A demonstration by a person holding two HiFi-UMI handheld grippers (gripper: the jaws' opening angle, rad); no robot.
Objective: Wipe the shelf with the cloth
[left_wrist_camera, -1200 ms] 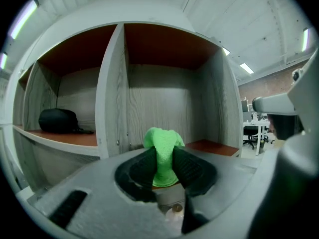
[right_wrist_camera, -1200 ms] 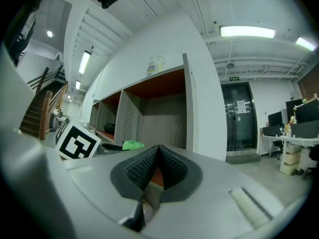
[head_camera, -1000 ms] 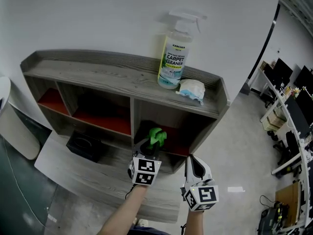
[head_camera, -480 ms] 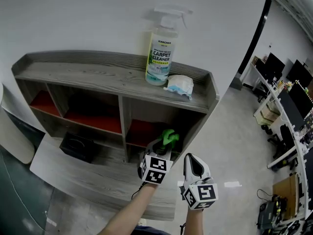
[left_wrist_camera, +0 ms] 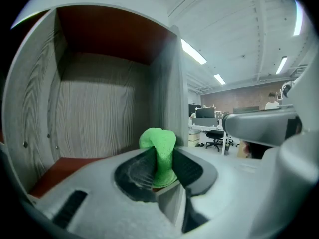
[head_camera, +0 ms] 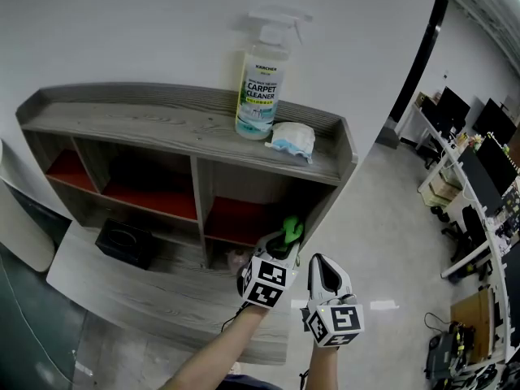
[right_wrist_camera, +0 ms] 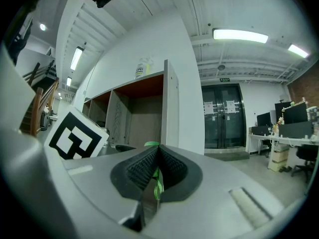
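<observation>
Item one, far left: the grey wood shelf (head_camera: 122, 124) stands against a white wall, and its open compartments have red floors. A black box (head_camera: 123, 244) sits on the lower ledge below the left bays. On the top board stand a spray bottle (head_camera: 260, 88) and, just beside it on the right, a crumpled white wipe (head_camera: 292, 140). Neither is touched by a tool. Below them the left gripper (head_camera: 285, 240) points into the right-hand compartment (head_camera: 240, 218). Its jaws are closed on a green cloth (head_camera: 291, 229), which sticks up between the pads as a small bunched wad near the right side wall. Whether the cloth touches any surface cannot be determined. To the right and well back from the shelf is the right gripper (head_camera: 321, 271). Its jaws are drawn together to a thin seam (a green sliver shows in that seam, and it may be only the cloth beyond). Findings on risk, as judgement: the grip is on a narrow fold, so dragging it over the board could pull the cloth free. So little cloth is exposed that bare pads could scrape the wood. The compartment is tight, so the gripper body could strike the side wall and rock the bottle overhead.
</observation>
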